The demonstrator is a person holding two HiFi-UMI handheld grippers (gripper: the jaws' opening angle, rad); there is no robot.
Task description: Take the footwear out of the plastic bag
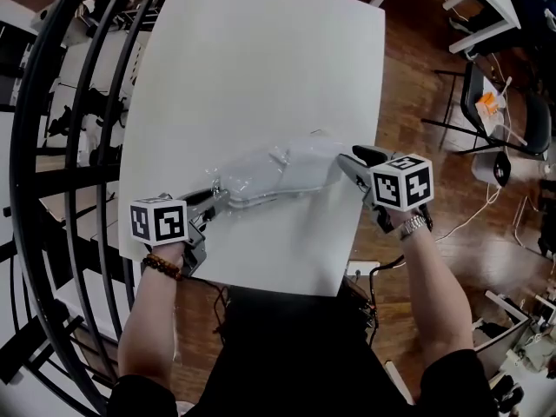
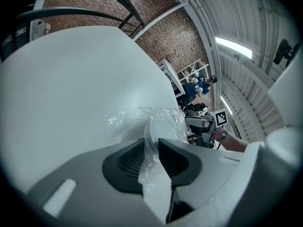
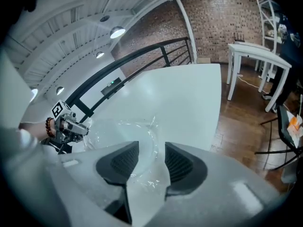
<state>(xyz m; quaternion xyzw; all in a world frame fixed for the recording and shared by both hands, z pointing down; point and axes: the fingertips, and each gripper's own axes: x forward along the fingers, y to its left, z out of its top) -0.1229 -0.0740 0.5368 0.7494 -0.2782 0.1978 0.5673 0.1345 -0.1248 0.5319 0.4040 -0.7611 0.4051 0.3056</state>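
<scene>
A clear plastic bag point(image 1: 261, 176) lies across the near part of the white table point(image 1: 261, 59), with pale white footwear point(image 1: 304, 163) inside it. My left gripper point(image 1: 221, 200) is at the bag's left end; in the left gripper view point(image 2: 151, 150) bunched film point(image 2: 154, 169) fills the narrow gap between the pads. My right gripper point(image 1: 347, 165) is at the bag's right end. In the right gripper view point(image 3: 151, 157) its jaws stand wide apart over the crinkled bag point(image 3: 128, 131), and the pads are not pressing on it. Each gripper shows in the other's view: the right gripper point(image 2: 201, 126) and the left gripper point(image 3: 75, 126).
A black curved railing point(image 1: 52, 146) runs along the table's left side. To the right, on the wood floor point(image 1: 417, 76), stand a dark chair point(image 1: 499, 111), white desk legs and loose cables. The table's near edge point(image 1: 261, 285) is close to my body.
</scene>
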